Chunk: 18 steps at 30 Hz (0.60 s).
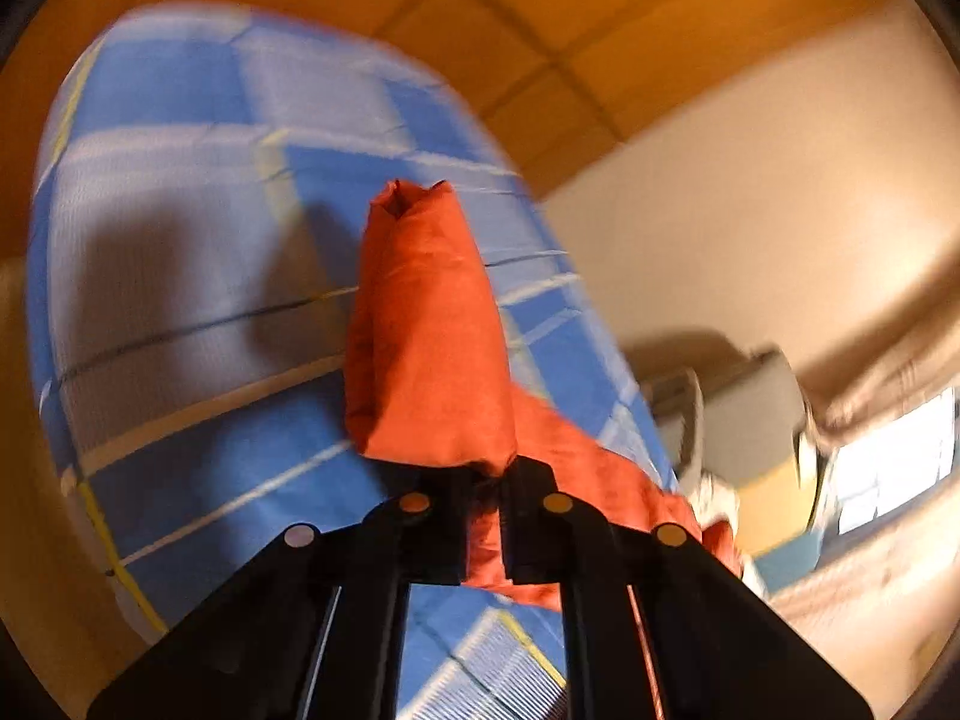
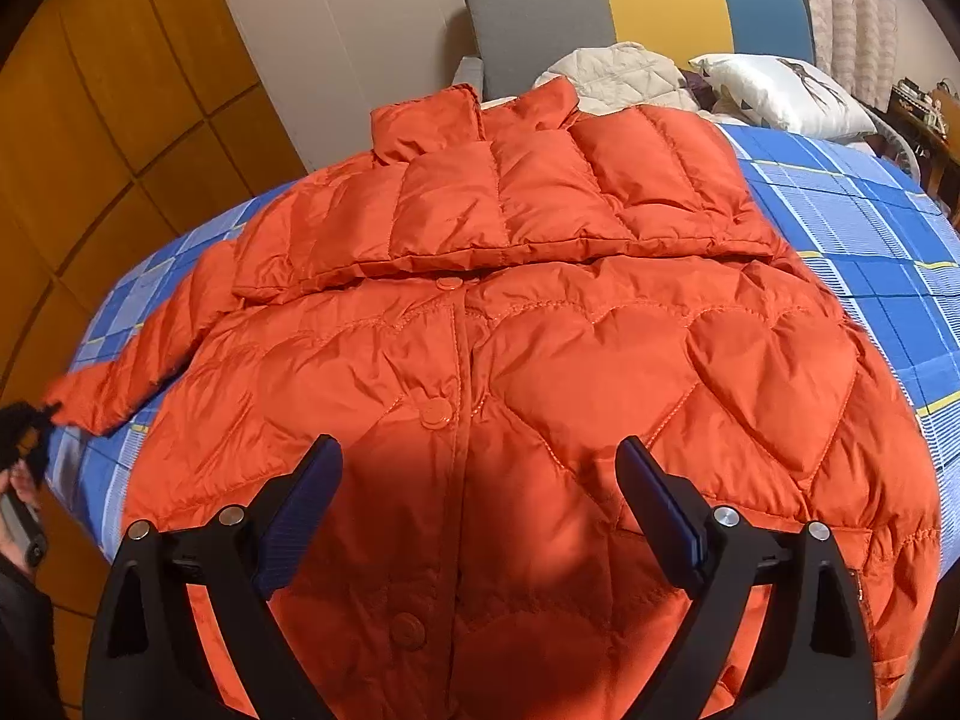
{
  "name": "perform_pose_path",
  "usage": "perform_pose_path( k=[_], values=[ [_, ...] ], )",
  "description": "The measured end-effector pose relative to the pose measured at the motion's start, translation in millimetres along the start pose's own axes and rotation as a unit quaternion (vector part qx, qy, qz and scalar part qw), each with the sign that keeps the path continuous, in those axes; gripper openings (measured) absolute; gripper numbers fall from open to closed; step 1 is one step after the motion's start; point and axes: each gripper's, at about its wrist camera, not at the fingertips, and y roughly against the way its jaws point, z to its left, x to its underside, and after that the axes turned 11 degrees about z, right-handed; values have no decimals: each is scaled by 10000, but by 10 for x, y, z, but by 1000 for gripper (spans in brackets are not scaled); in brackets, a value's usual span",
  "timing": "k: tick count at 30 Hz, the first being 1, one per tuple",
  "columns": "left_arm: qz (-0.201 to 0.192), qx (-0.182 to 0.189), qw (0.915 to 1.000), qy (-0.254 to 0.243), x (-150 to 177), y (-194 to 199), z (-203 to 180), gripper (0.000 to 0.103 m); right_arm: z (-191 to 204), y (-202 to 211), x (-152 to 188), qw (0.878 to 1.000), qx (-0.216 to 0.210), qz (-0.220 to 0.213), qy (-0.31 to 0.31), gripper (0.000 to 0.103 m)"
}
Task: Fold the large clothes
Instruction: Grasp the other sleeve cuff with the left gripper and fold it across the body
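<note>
An orange puffer jacket (image 2: 540, 360) lies front up on a blue checked bed sheet (image 2: 870, 228), snaps closed, collar at the far end. Its left sleeve (image 2: 144, 354) stretches out toward the bed's left edge. My left gripper (image 1: 485, 498) is shut on the cuff end of that sleeve (image 1: 426, 330), which sticks up past the fingers; the gripper also shows at the left edge of the right wrist view (image 2: 27, 426). My right gripper (image 2: 480, 468) is open and empty, hovering over the jacket's lower front.
A white pillow (image 2: 780, 93) and a cream quilted garment (image 2: 624, 78) lie at the head of the bed. A grey, yellow and blue headboard (image 2: 600, 6) stands behind. Orange wooden wardrobe panels (image 2: 120, 90) run along the left. A desk (image 2: 924, 114) is at far right.
</note>
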Motion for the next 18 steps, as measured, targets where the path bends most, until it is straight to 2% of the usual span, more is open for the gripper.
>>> perform_pose_path(
  k=[4, 9, 11, 15, 18],
  values=[
    [-38, 290, 9944, -1011, 137, 77, -679, 6, -9, 36, 14, 9999, -82, -66, 11, 92],
    [238, 612, 9755, -2101, 536, -7, -1429, 6, -82, 116, 22, 9996, -213, -170, -60, 92],
    [417, 667, 9623, -2603, 807, -116, -1724, 6, -119, 139, 19, 9995, -245, -198, -100, 92],
    [782, 678, 9397, -3260, 1240, -356, -2089, 6, -214, 165, 4, 9988, -397, -205, -211, 92],
    [1059, 549, 9152, -3850, 1684, -518, -2234, 6, -272, 169, -44, 9975, -606, -179, -302, 92]
  ],
)
